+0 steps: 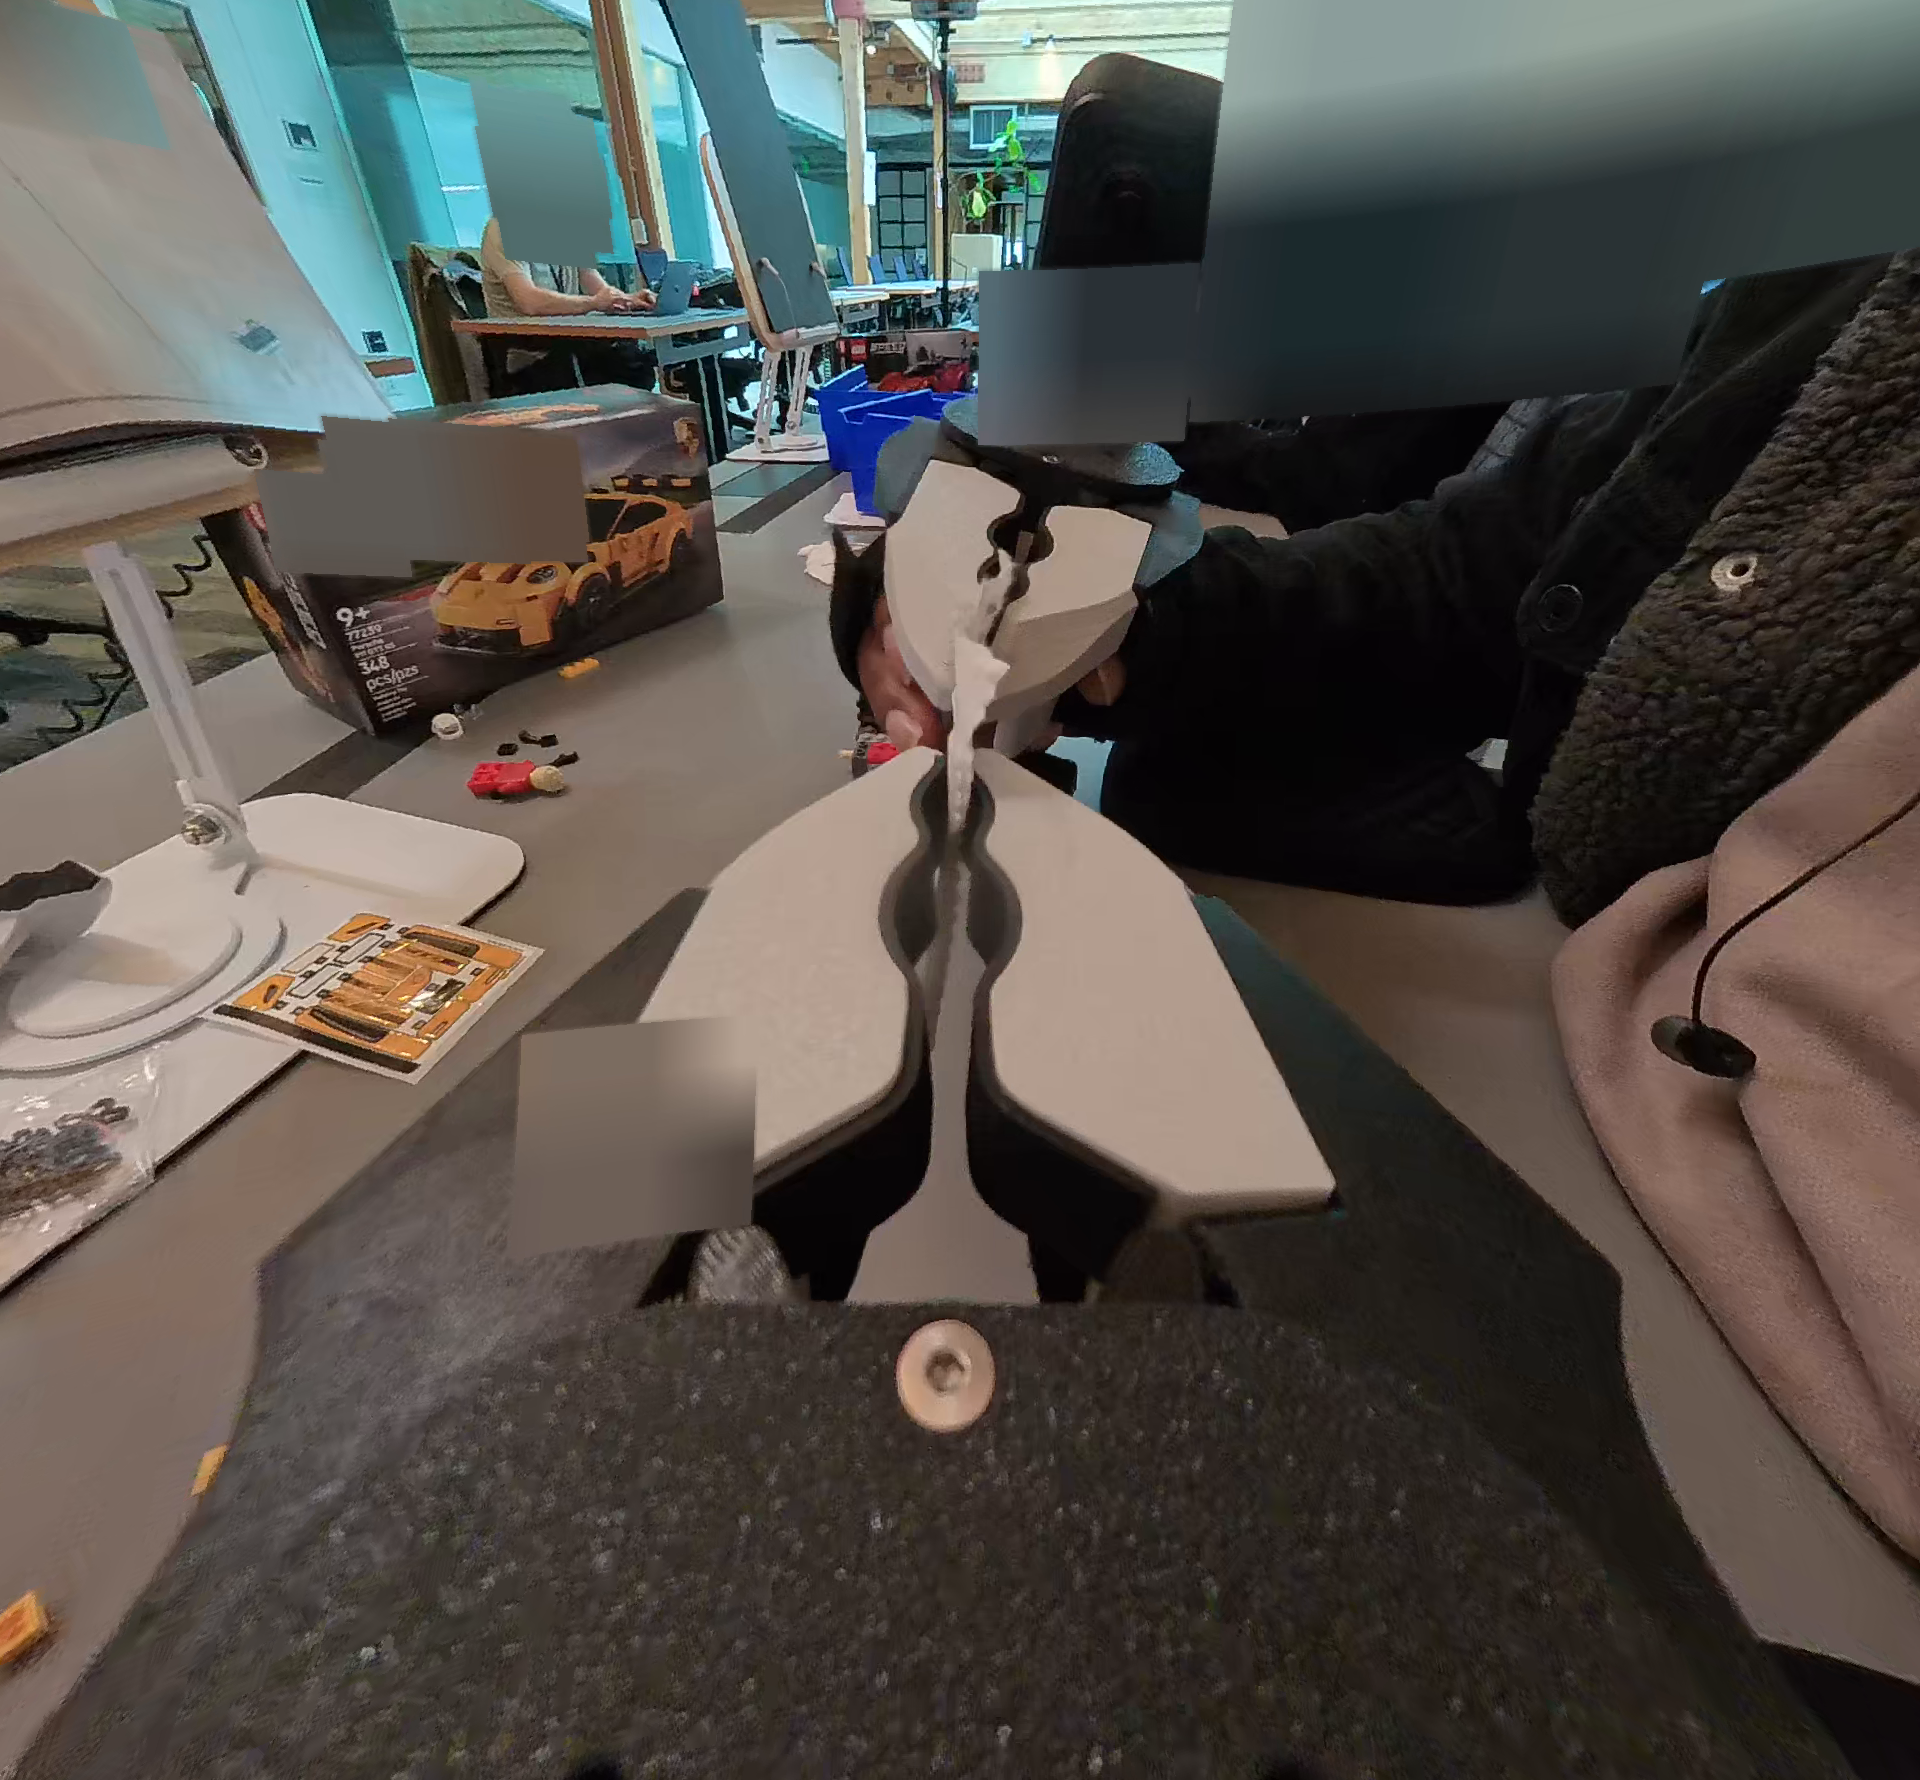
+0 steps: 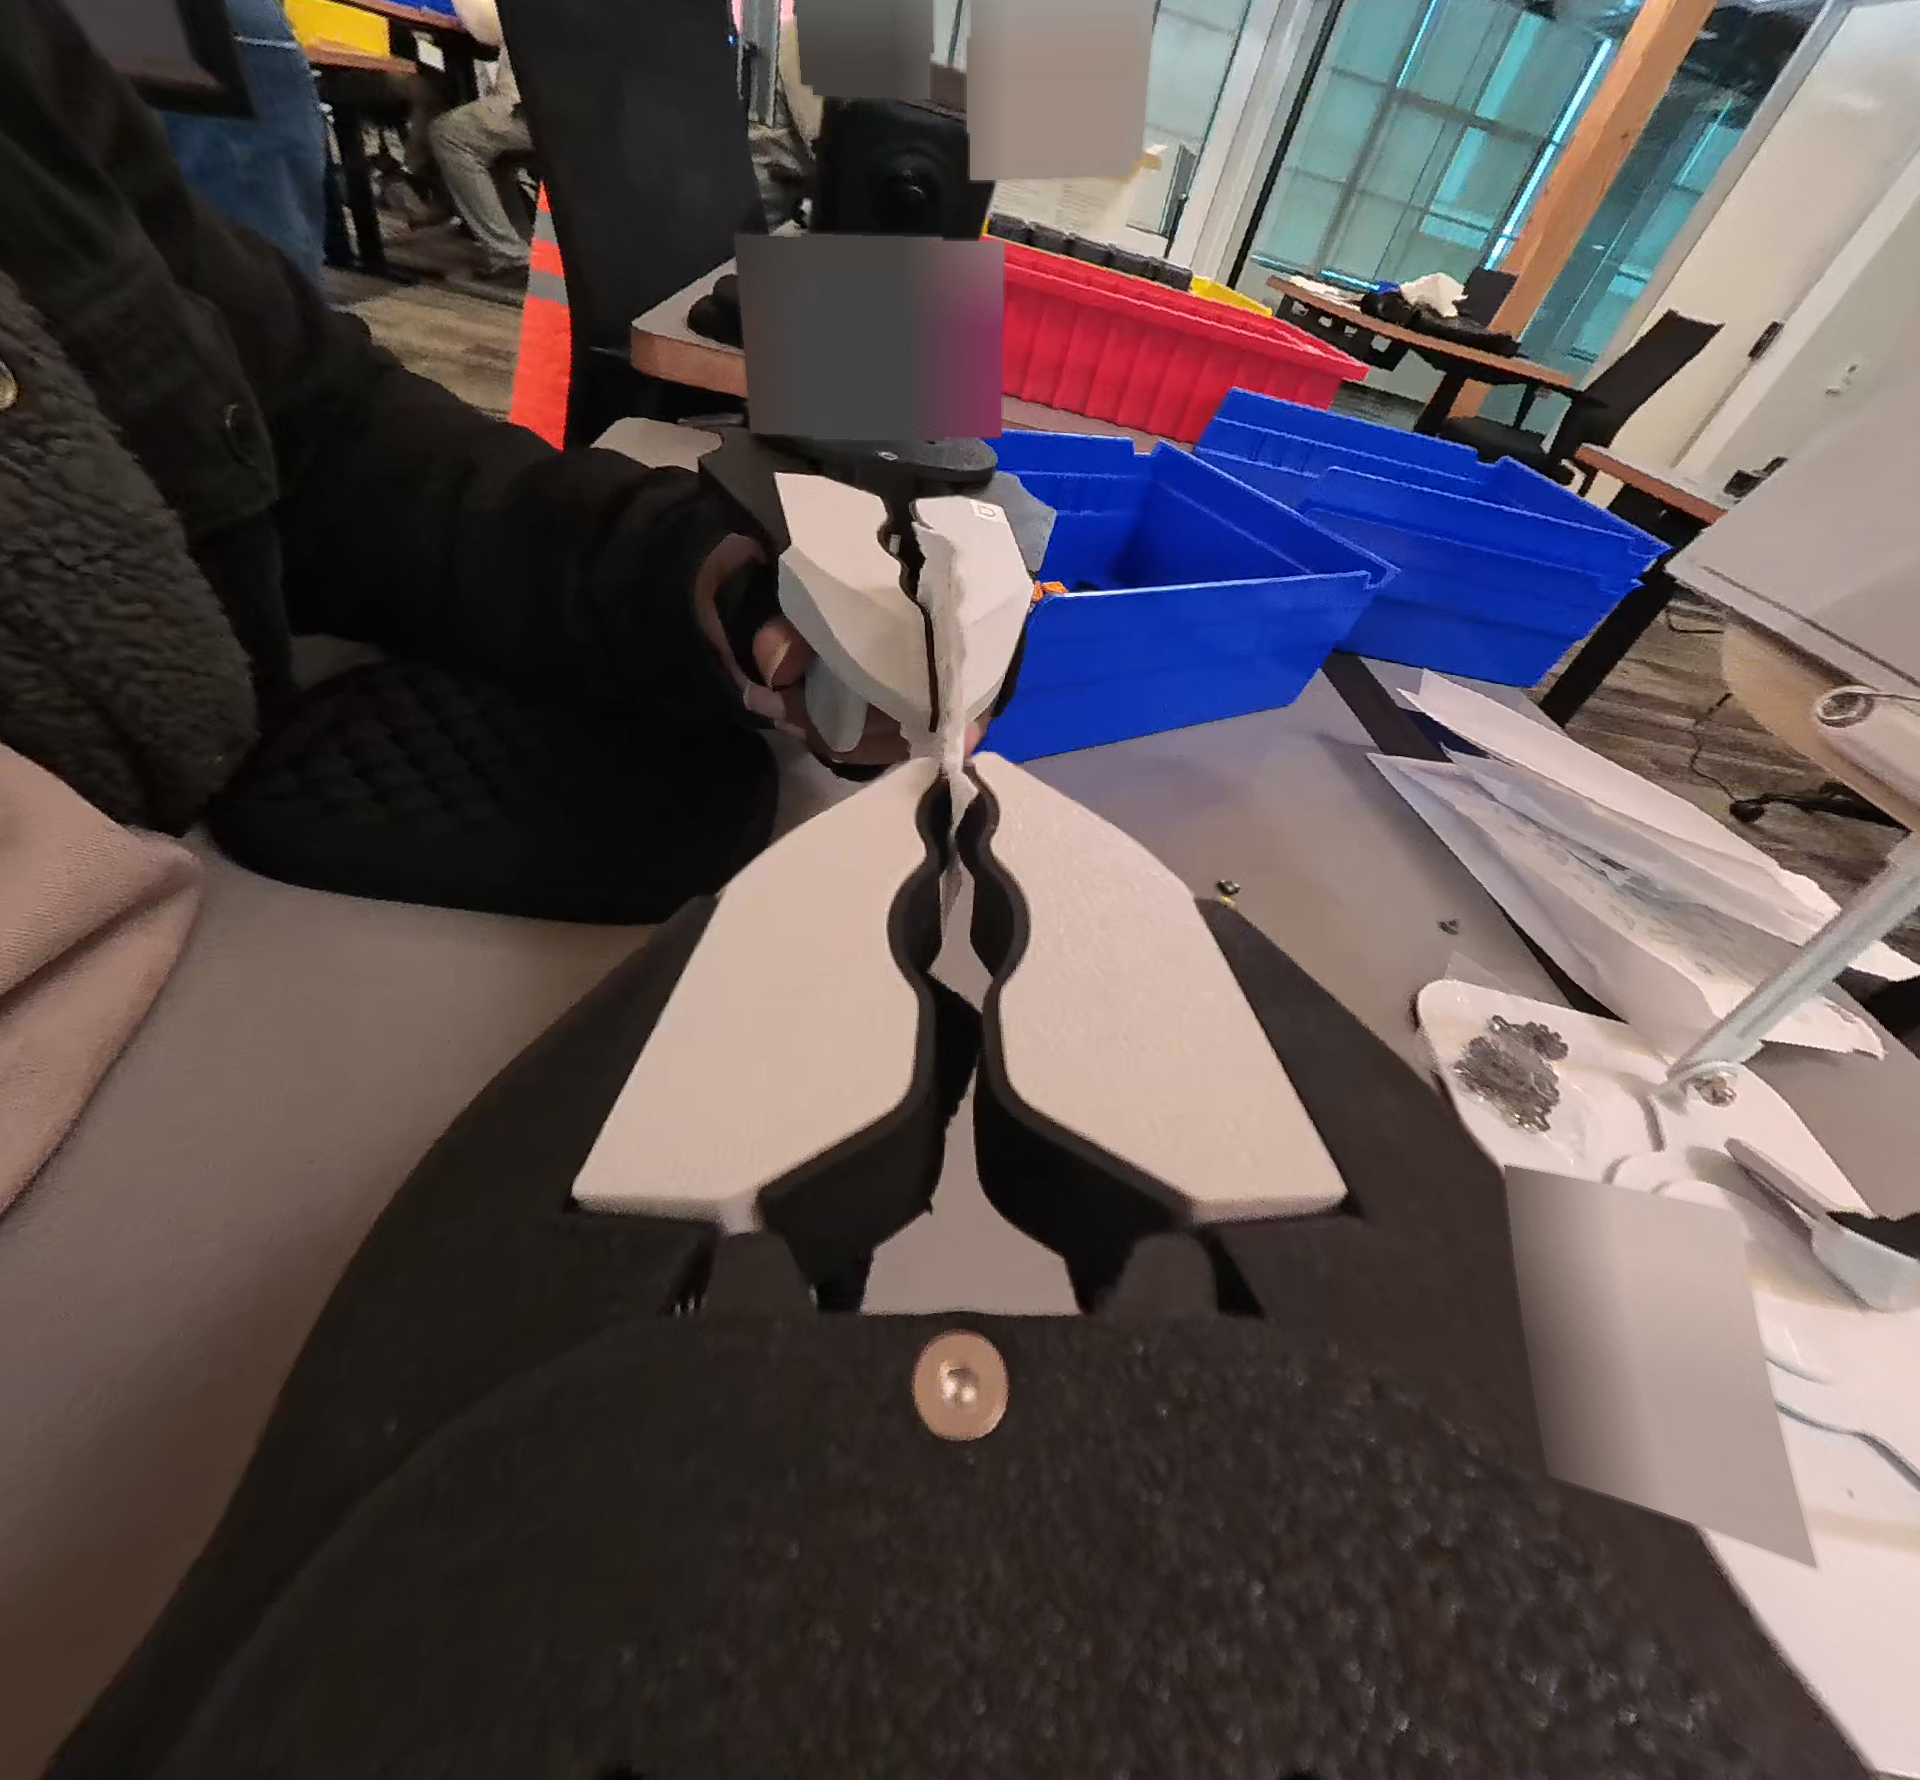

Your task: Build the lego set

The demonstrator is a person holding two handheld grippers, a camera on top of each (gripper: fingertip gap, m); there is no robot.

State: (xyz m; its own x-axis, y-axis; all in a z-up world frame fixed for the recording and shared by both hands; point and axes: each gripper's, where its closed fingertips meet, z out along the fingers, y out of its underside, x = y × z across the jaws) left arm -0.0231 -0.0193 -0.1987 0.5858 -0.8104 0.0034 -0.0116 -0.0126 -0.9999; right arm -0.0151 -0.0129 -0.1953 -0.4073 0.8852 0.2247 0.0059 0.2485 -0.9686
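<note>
My left gripper and my right gripper face each other tip to tip above the grey table. Both are shut on the same white paper bag, a crumpled strip held taut between them. In the left wrist view the right gripper shows beyond mine. In the right wrist view the left gripper shows beyond mine, with the paper in it. A red minifigure and small black pieces lie on the table to the left.
The dark Lego box stands at the back left, with a sticker sheet and a white book stand nearer. Blue bins, torn white bags and a heap of small dark parts lie to the right. A person's dark sleeves rest on the table. Both grippers' tips are close together, under 4 cm apart.
</note>
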